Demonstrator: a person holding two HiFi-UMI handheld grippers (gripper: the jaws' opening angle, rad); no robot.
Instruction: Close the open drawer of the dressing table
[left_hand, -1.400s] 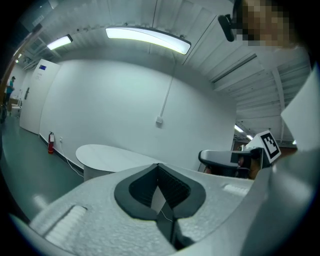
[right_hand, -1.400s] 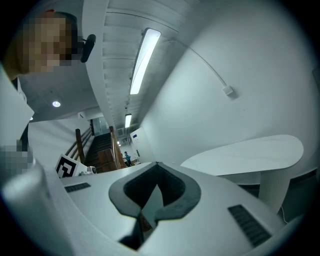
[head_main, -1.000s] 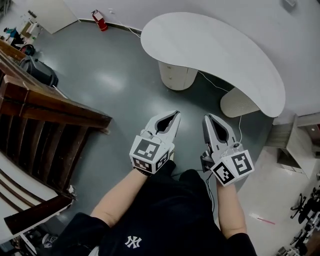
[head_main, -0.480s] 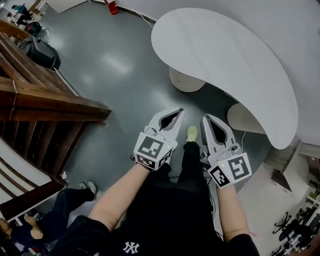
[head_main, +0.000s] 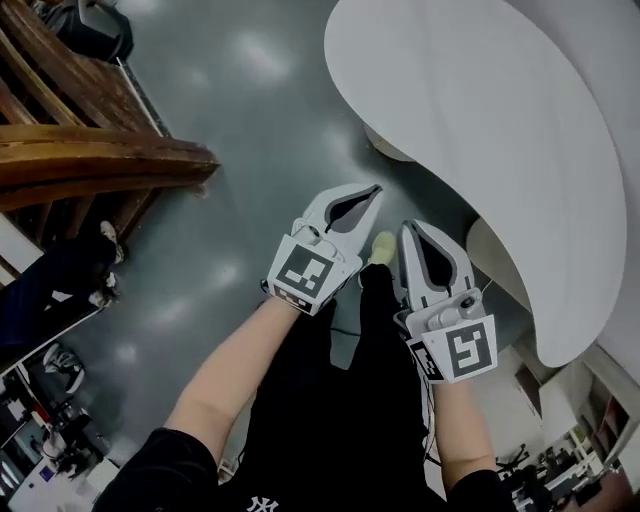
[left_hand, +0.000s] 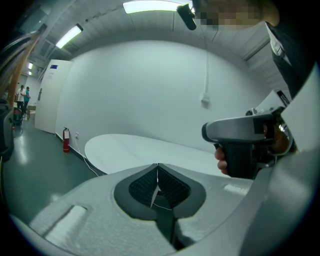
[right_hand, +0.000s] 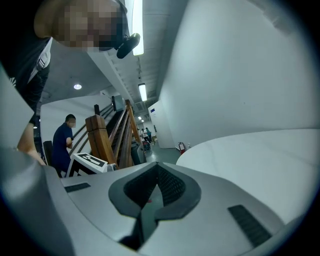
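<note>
The dressing table (head_main: 480, 130) is a white kidney-shaped top at the upper right of the head view, with rounded white pedestals (head_main: 497, 262) under its near edge. No open drawer shows in any view. My left gripper (head_main: 376, 190) is shut and empty, and points at the table's near edge over the grey floor. Beside it on the right, my right gripper (head_main: 407, 228) is also shut with nothing in it. In the left gripper view the closed left gripper (left_hand: 158, 165) faces the table top (left_hand: 145, 150). The right gripper view shows the shut right gripper (right_hand: 156, 165) beside the table top (right_hand: 260, 160).
A dark wooden stair rail (head_main: 100, 160) runs along the left. Someone's legs and shoes (head_main: 70, 275) are on the floor at the left edge. My own shoe (head_main: 383, 247) shows between the grippers. A red fire extinguisher (left_hand: 65, 140) stands by the far wall.
Both grippers and the view have come closer to the table, which now fills the upper right. The grippers sit lower, near the table's edge. Both stayed shut.
</note>
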